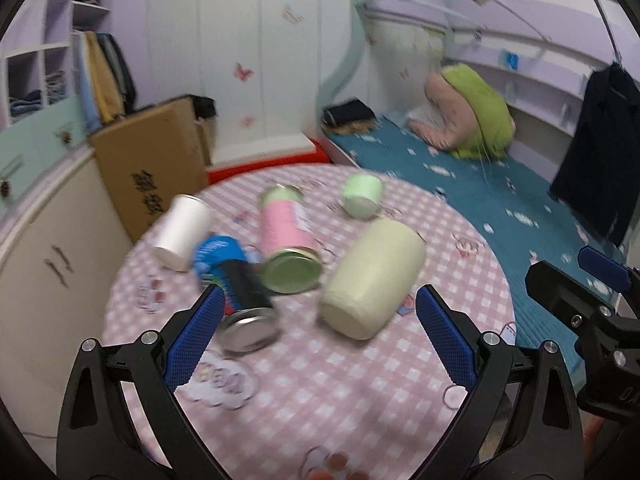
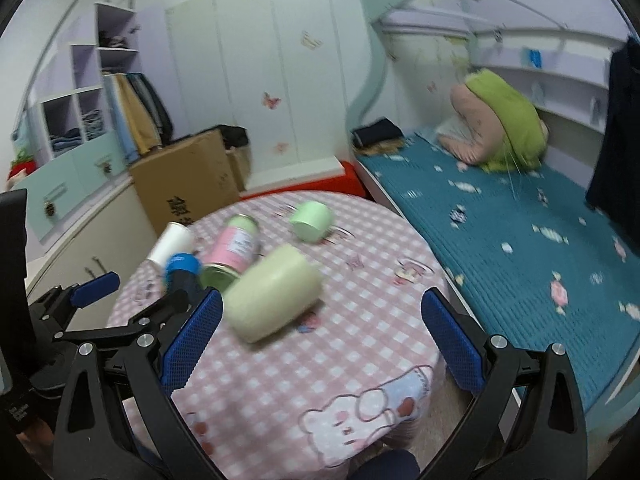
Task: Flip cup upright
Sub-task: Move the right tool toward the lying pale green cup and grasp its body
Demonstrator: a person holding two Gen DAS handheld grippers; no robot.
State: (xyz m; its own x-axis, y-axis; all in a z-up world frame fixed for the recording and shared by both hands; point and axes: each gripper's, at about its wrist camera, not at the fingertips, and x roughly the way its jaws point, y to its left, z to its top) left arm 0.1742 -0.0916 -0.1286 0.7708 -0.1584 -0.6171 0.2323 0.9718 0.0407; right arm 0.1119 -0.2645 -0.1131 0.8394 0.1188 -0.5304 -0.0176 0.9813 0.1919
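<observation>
Lying on its side among toppled cans, the pale cup is awaiting righting; left gripper and right gripper are hovering wide open, empty.

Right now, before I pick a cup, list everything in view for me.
Large cup: 1, pale yellow-green, lying on its side, table centre.
Small cup: 1, mint green, on its side, far edge.
Pink can: 1, pink with green ends, lying centre-left.
Blue-black can: 1, lying by the left finger.
White cup: 1, on its side, left edge.
Table: 1, round, pink checked cloth.
Cardboard box: 1, brown, behind table.
Bed: 1, teal cover, right.
Left hand-held gripper: open.
Right hand-held gripper: open.
</observation>
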